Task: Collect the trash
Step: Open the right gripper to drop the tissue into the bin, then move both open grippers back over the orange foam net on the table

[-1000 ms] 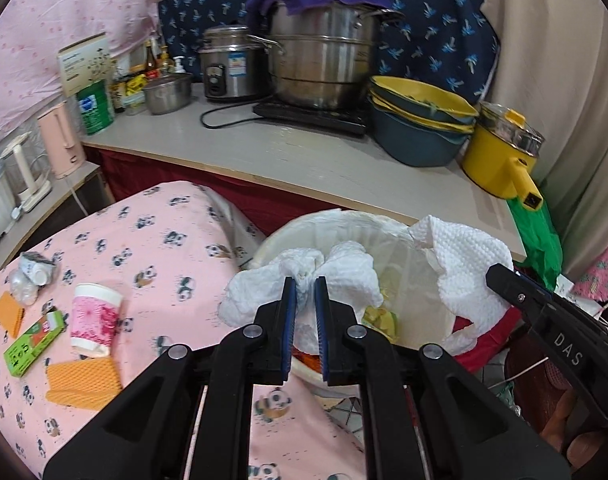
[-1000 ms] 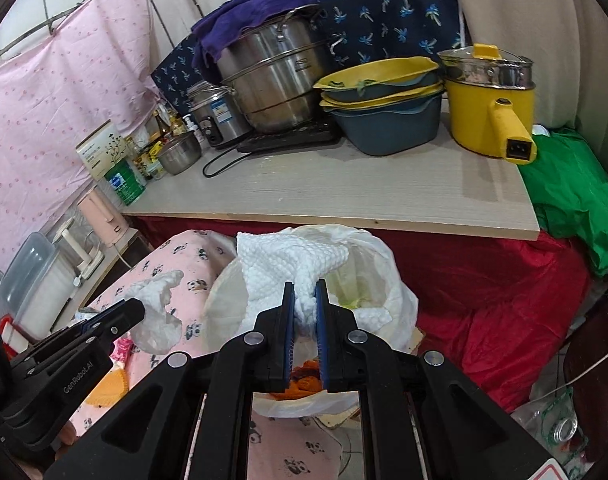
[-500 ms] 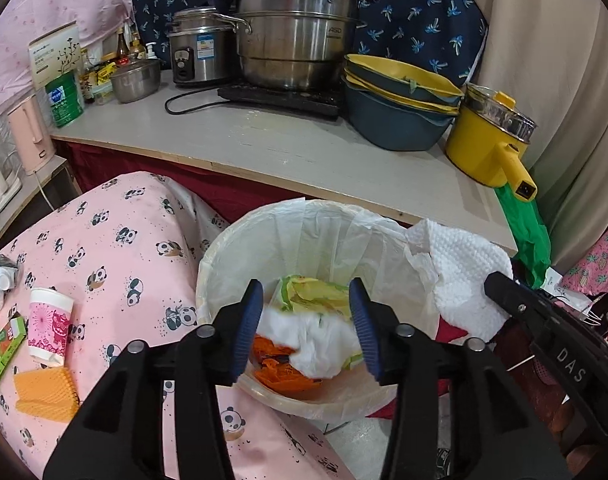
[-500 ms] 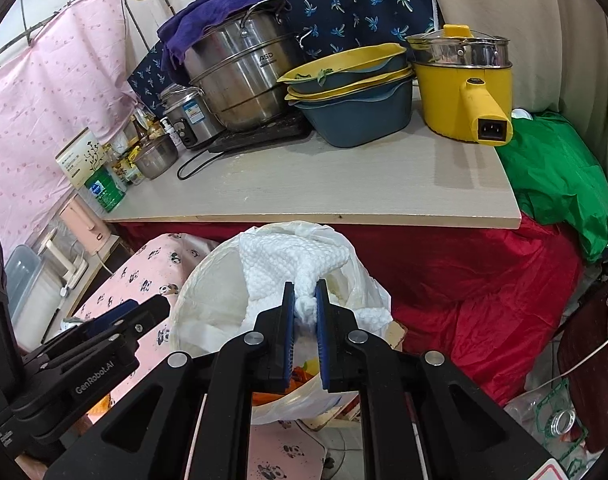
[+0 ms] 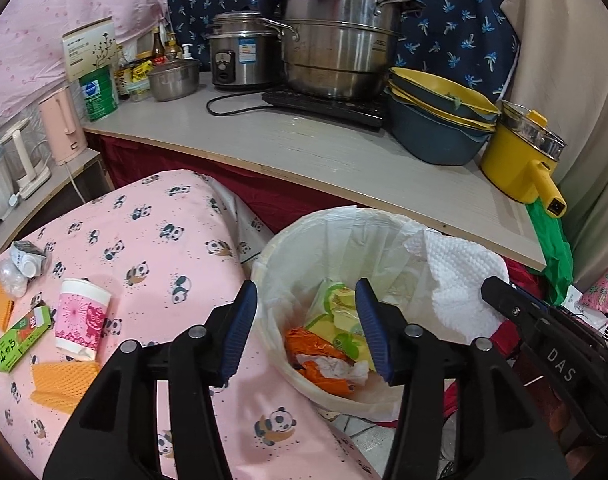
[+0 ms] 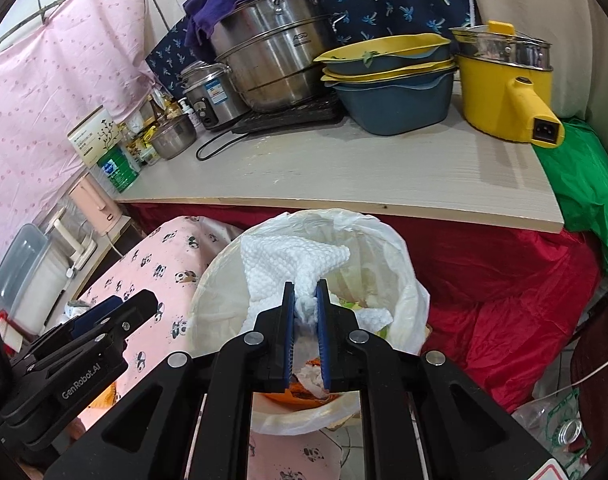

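A bin lined with a white bag (image 5: 344, 216) (image 6: 404, 280) stands beside the panda-print table (image 5: 152, 248). Inside it lie orange and green wrappers and a crumpled white tissue (image 5: 344, 372). My left gripper (image 5: 306, 292) hangs over the bin's near rim, its jaws opening with nothing between them. My right gripper (image 6: 305, 286) is shut on a white paper towel (image 6: 288, 260) (image 5: 460, 276), held over the bin's mouth. On the table lie a pink paper cup (image 5: 82, 320), a green box (image 5: 20, 338), orange wafers (image 5: 64, 380) and a small carton (image 5: 26, 256).
Behind the bin a wooden counter (image 5: 304, 152) carries a large steel pot (image 5: 340, 48), a rice cooker (image 5: 240, 56), stacked basins (image 5: 436, 128) and a yellow electric pot (image 5: 520, 160). Red cloth (image 6: 504, 280) and a green bag (image 6: 584, 184) lie to the right.
My left gripper has opened and the white tissue it held has dropped into the bin. My right gripper has kept its grip on the paper towel and moved closer over the bin.
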`<move>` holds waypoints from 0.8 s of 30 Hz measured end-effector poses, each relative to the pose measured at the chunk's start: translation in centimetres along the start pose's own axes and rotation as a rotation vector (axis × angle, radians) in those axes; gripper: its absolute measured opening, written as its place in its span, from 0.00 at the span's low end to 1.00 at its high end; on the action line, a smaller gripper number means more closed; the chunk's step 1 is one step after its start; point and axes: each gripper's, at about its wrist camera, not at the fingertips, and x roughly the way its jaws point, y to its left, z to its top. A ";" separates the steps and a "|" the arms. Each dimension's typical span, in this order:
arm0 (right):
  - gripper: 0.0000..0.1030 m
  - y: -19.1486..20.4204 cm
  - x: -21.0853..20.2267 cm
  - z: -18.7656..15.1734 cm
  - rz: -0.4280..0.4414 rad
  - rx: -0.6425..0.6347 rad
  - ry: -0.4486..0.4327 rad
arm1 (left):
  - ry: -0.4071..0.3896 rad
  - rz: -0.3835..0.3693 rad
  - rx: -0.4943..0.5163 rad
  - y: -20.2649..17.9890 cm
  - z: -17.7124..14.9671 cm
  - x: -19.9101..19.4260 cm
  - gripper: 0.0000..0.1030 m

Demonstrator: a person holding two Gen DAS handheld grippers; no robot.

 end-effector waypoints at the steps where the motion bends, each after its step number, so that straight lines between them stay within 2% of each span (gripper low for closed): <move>1: 0.10 0.4 0.2 0.1 0.002 -0.007 0.003 | -0.003 0.005 -0.001 0.2 0.0 -0.1 0.47; 8: 0.17 2.1 1.5 0.8 0.003 -0.029 0.005 | -0.018 0.046 -0.032 2.2 -0.2 -0.6 0.54; 13: 0.27 3.1 1.4 1.3 0.008 -0.035 -0.012 | -0.020 0.062 -0.067 3.9 -0.4 -0.9 0.58; 24: 0.33 6.6 0.1 0.5 0.045 -0.086 -0.020 | -0.045 0.089 -0.112 6.8 -1.2 -3.0 0.61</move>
